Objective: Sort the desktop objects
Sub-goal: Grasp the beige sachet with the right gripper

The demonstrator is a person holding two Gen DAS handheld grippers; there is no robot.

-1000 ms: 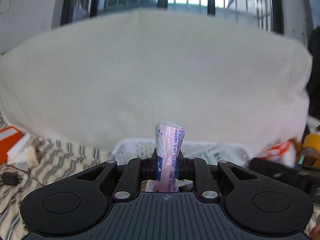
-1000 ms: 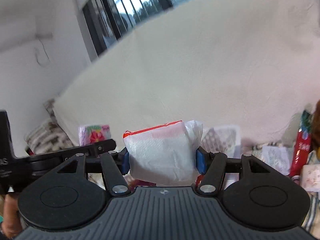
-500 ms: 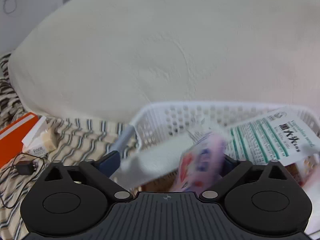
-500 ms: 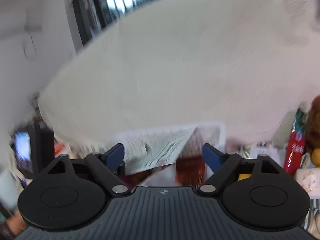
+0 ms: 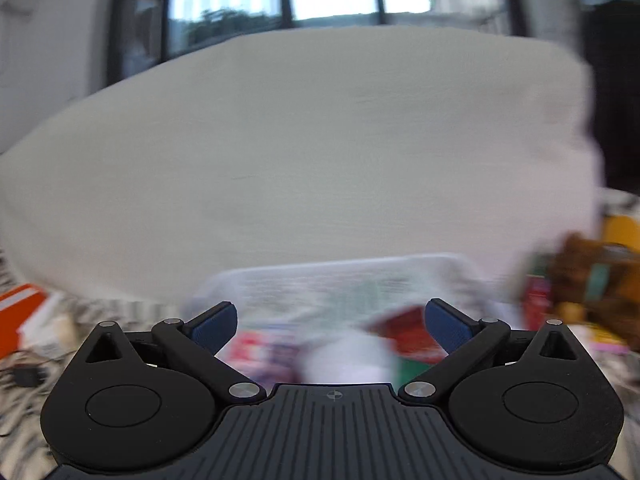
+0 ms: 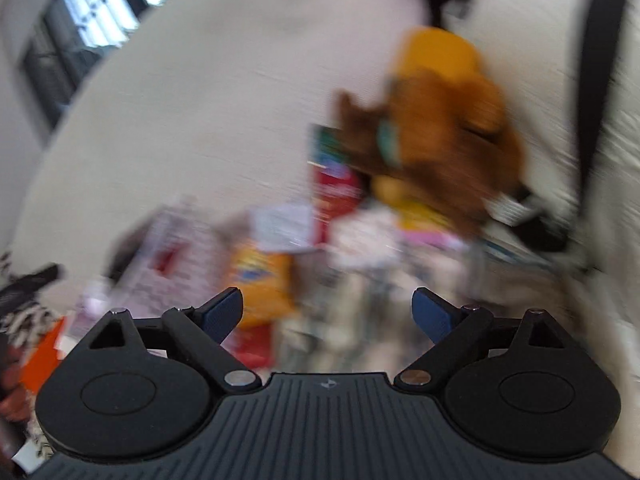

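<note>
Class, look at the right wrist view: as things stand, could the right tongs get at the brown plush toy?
Probably yes. The right tongs are open and empty, and the brown plush toy sits atop the clutter ahead with nothing in front of it, though the view is blurred.

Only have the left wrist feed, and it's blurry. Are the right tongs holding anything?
Observer: No, the right tongs are open, with nothing between the pads.
Operator: What's ahead of them?
Observer: Blurred clutter. Nearest is an orange-yellow packet, beyond the finger on the picture's left, apparently not touching it.
Operator: Anything at the right edge?
Observer: A white garment with a black strap running down it fills that edge.
</note>
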